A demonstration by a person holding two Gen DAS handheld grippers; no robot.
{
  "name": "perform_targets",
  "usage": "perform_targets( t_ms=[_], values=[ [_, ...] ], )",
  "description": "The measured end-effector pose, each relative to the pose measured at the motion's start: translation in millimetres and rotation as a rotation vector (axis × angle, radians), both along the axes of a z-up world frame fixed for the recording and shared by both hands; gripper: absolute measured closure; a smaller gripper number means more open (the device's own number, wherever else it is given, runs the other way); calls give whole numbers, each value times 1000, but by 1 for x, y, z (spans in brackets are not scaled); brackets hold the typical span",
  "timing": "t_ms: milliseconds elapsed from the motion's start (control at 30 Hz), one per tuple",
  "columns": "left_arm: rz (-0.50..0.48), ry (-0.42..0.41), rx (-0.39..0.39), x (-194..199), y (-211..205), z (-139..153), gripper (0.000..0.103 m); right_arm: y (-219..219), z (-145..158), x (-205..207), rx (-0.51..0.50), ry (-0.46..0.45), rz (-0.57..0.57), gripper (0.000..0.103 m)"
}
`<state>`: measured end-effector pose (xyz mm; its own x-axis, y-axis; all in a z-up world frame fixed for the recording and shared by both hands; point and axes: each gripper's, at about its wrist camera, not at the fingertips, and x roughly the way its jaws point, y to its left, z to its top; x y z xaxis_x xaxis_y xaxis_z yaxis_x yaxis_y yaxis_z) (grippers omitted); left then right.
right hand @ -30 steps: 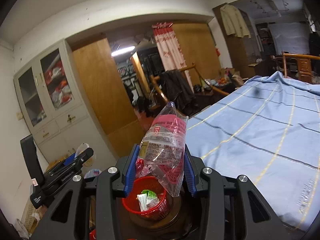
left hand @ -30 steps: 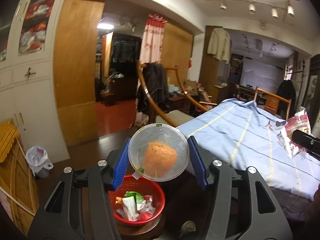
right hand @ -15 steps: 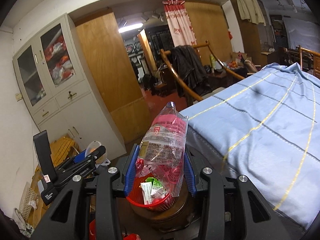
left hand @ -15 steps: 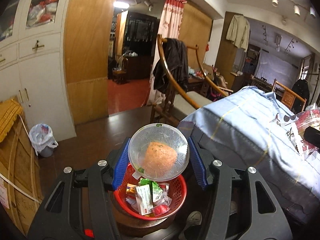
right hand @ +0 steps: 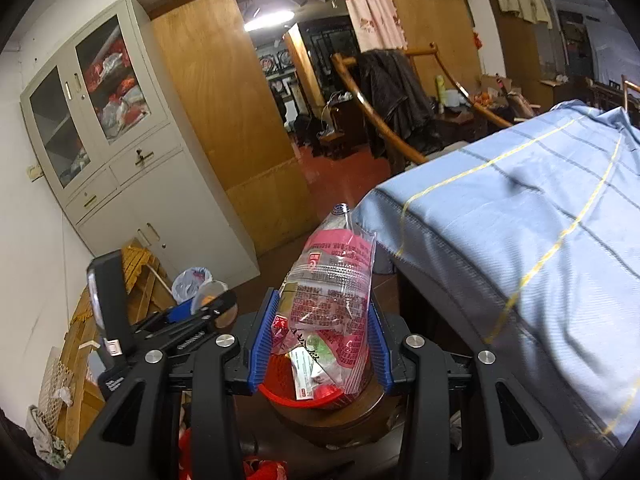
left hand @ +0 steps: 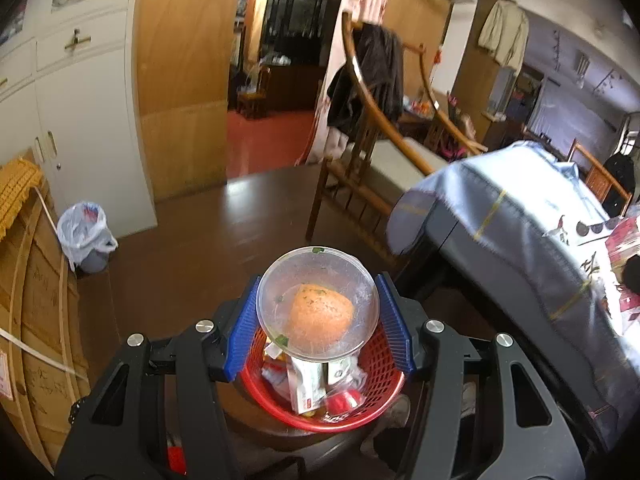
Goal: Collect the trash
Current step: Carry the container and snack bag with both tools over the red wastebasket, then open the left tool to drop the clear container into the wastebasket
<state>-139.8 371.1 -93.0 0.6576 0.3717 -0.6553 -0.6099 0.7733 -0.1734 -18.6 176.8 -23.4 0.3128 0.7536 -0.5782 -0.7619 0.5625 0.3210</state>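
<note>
Clear cup (left hand: 318, 309) between left gripper (left hand: 318, 320) fingers — above red basket (left hand: 372, 400).

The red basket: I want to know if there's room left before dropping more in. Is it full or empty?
Partly full. The red basket holds wrappers and cartons on its bottom, with red mesh wall still showing above them. How deep the pile goes, I cannot tell.

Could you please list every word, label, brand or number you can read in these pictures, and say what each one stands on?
No text reads clearly enough to quote.
Pink and clear snack bag in the right gripper: rows of print and a small red logo, too small and blurred.
Cartons in the red basket: print too small.
White bin bag: red and blue mark, illegible.
Clear plastic bowl in the left gripper: no text.
</note>
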Motion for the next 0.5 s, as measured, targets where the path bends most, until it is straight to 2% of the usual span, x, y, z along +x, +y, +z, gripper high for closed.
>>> perform_targets(
  t_ms=[333,500],
  values=[
    [-16,122,-95,22,17,-48,47,21,-37,21,-38,79,17,61],
    [-29,157,-96,28,19,-60,47,27,-53,32,-48,114,9,61]
  ],
)
